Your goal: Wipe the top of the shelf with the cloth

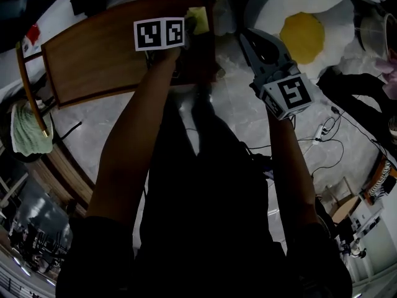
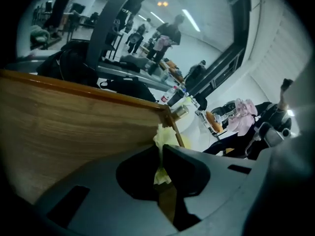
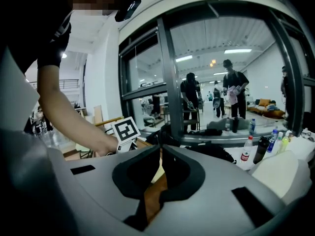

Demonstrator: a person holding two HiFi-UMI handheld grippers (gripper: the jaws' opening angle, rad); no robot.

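Left gripper (image 2: 161,150): jaws pinched tight on the yellow cloth (image 2: 166,135), which lies at the far right corner of the wooden shelf top (image 2: 74,127). Right gripper (image 3: 161,154): jaws together with nothing between them, held just off the shelf top's right edge, taking no part. Status, as judged: the wipe is at that corner, and the long board to the cloth's left shows no sign either way, so most of it is probably left to cover.
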